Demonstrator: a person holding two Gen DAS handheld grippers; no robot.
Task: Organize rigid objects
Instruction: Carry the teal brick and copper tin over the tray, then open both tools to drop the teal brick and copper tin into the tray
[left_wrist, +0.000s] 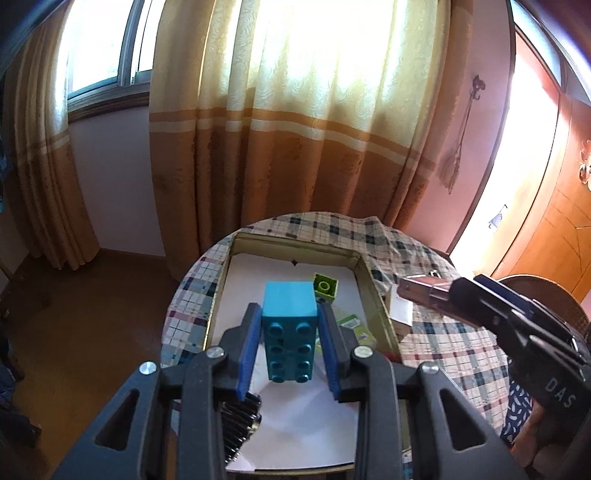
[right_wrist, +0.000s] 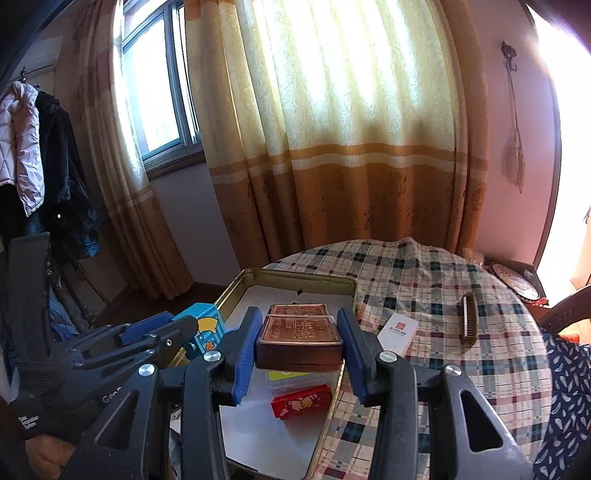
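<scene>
My left gripper (left_wrist: 290, 314) is shut on a teal toy brick (left_wrist: 290, 325), studs facing the camera, held above the gold tin tray (left_wrist: 373, 284) with its white paper lining. The left gripper and brick also show in the right wrist view (right_wrist: 203, 325). My right gripper (right_wrist: 299, 332) is shut on a brown rectangular case (right_wrist: 299, 343), held over the tray's (right_wrist: 295, 277) right half. In the left wrist view the right gripper holds the case (left_wrist: 424, 290) past the tray's right wall.
In the tray lie a green brick (left_wrist: 325, 286), a red packet (right_wrist: 301, 404), a clear box with a yellow-green label (right_wrist: 291, 378) and a black comb (left_wrist: 240, 424). On the checked tablecloth (right_wrist: 461, 350) lie a white box (right_wrist: 397, 332) and a brown comb (right_wrist: 468, 319).
</scene>
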